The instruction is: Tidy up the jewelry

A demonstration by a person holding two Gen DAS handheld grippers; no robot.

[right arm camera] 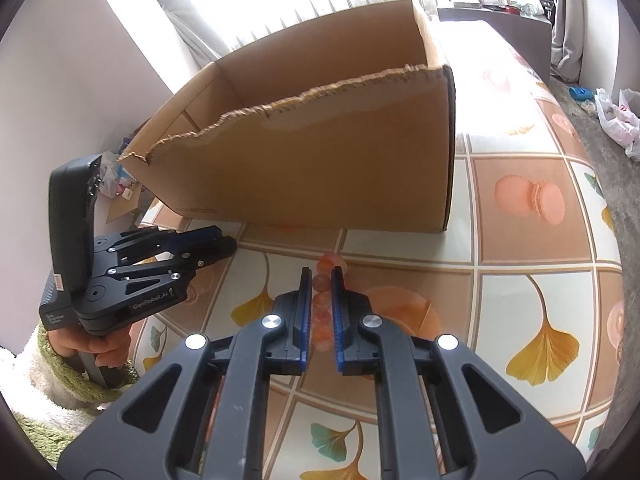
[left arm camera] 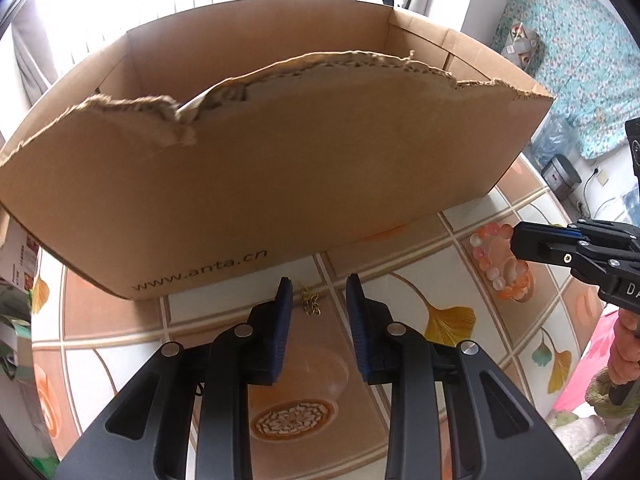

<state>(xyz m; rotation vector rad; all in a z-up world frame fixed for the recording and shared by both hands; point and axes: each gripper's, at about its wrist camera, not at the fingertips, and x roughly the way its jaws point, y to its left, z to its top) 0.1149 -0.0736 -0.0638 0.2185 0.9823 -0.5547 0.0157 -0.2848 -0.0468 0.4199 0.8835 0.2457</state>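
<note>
The right gripper (right arm camera: 321, 280) lies low over the table, its blue pads narrowed around a bracelet of pink and orange translucent beads (right arm camera: 322, 304); several beads sit between the pads, and whether the pads press them cannot be told. In the left wrist view the same bracelet (left arm camera: 500, 264) rests on the tiled-pattern tablecloth with ginkgo leaves (left arm camera: 448, 320), the black fingers reaching over its right side. The left gripper (left arm camera: 316, 292) hovers with jaws wide apart, a small gold chain (left arm camera: 310, 303) lying on the cloth between its fingertips, too small to make out in detail. Just beyond both stands a brown cardboard box with a torn front edge (left arm camera: 280, 168), its floor hidden. The table's right edge curves away near the right gripper.
</note>
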